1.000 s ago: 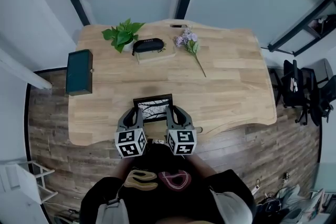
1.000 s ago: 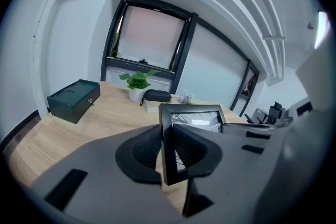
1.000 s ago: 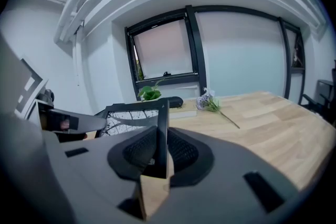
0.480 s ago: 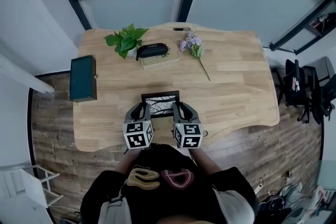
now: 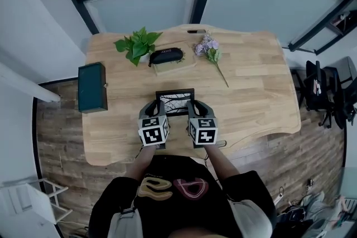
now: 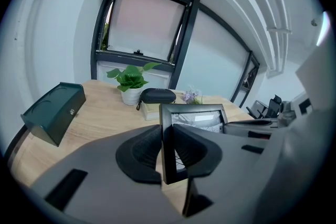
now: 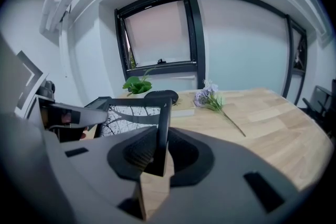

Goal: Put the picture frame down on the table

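Pale wood covered the long table (image 5: 251,92), which stood under a dark-framed window on a plank floor, with black office chairs (image 5: 321,89) off to one side. Over its near edge was the picture frame (image 5: 175,102), a thin black rectangle around a black-and-white print of bare branches, tipped back so that its face showed from above; whether its lower edge touched the wood I could not tell. Along the far side, a white pot held a leafy green plant (image 5: 138,44). Beside it a black zip case (image 5: 166,55) lay shut on a flat pale book (image 5: 177,64), and a sprig of lilac flowers (image 5: 212,53) lay loose on the wood. A dark green box (image 5: 92,95) with a small metal catch sat closed at the table's left end, its contents hidden. The person stood at the near edge with both forearms reaching forward, side by side. The left gripper (image 6: 168,152) had its jaws pressed onto the frame's left bar, and the right gripper (image 7: 157,152) was clamped the same way on the right bar, so the frame hung level between them.
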### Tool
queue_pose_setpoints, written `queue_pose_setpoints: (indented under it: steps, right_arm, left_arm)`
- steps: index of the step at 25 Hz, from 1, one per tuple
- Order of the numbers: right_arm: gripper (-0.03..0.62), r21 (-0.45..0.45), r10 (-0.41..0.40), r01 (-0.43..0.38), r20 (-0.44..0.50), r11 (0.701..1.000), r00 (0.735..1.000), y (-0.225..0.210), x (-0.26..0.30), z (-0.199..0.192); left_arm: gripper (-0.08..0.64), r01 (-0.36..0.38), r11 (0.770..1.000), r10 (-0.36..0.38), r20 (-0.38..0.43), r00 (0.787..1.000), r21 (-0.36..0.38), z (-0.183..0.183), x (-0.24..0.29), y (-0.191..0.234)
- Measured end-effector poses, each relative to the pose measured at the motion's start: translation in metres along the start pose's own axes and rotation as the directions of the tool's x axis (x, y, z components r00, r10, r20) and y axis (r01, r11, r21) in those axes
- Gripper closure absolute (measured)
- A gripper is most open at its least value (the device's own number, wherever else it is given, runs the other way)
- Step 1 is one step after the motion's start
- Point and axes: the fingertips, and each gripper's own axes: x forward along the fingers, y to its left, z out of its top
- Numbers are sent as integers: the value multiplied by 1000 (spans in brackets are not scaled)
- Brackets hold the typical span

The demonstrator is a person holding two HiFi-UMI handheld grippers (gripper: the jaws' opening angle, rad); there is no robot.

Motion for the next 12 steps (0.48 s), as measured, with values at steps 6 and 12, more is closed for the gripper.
queue_pose_setpoints:
  steps: [6, 12]
  right_arm:
    - [515, -19, 26, -27, -66, 999, 997, 5, 35, -5]
    - [514, -29, 43, -47, -129, 998, 991, 9, 69, -9]
  left_arm:
    - [480, -26, 1000, 26, -32, 999, -18, -5, 22, 21]
    - [480, -38, 999, 34, -80, 996, -37, -10, 47, 42]
